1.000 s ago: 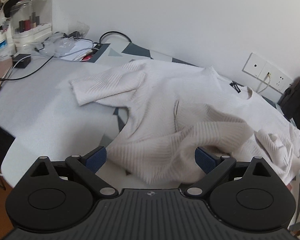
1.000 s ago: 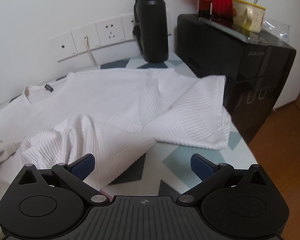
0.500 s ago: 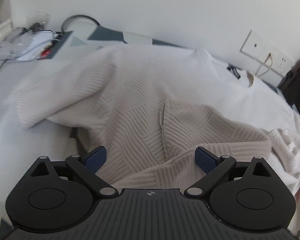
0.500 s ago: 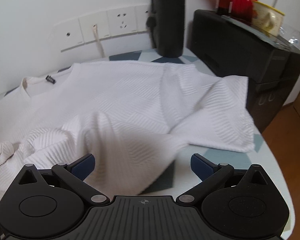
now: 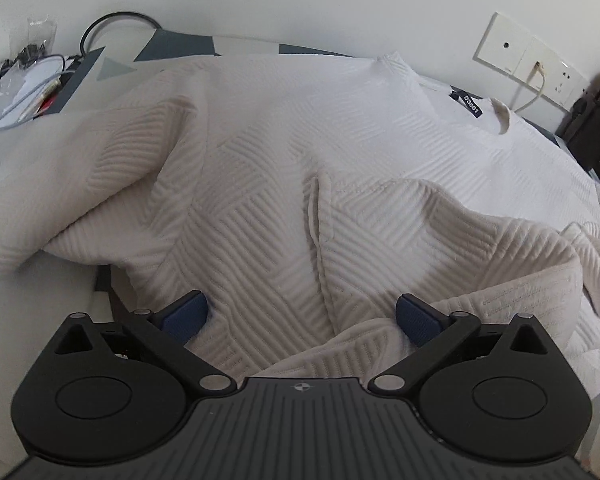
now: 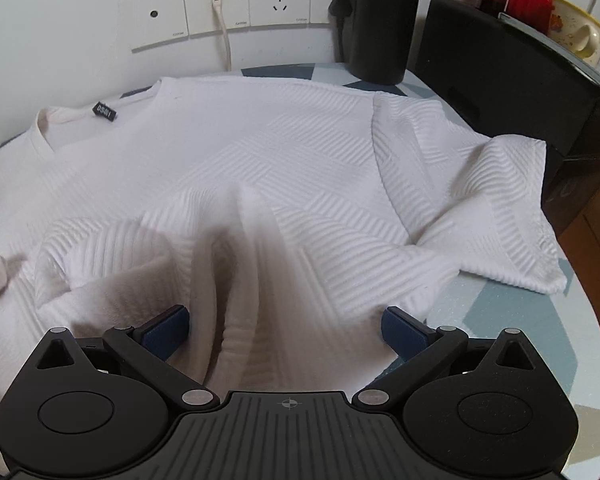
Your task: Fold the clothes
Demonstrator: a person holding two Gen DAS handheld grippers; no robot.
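Note:
A white ribbed short-sleeved top (image 5: 284, 152) lies rumpled on the patterned table, its collar and black label (image 5: 471, 105) toward the wall. Its lower hem is bunched up toward both cameras. My left gripper (image 5: 300, 316) is open, its blue pads (image 5: 186, 314) spread wide with bunched hem fabric lying between them. In the right wrist view the same top (image 6: 284, 160) fills the table, one sleeve (image 6: 508, 208) spread to the right. My right gripper (image 6: 286, 328) is open too, with a raised fold of the hem between its pads (image 6: 404, 328).
A black flask (image 6: 384, 20) and a black box (image 6: 512, 76) with a red vase and a mug on it stand at the right by the wall sockets (image 6: 220, 4). Cables and clutter (image 5: 28, 76) lie at the far left. The table edge (image 6: 592, 320) curves near the right.
Both grippers have moved forward and lower over the top, so the bunched hem now lies between their open fingers. The fabric near the right gripper has risen into a fold.

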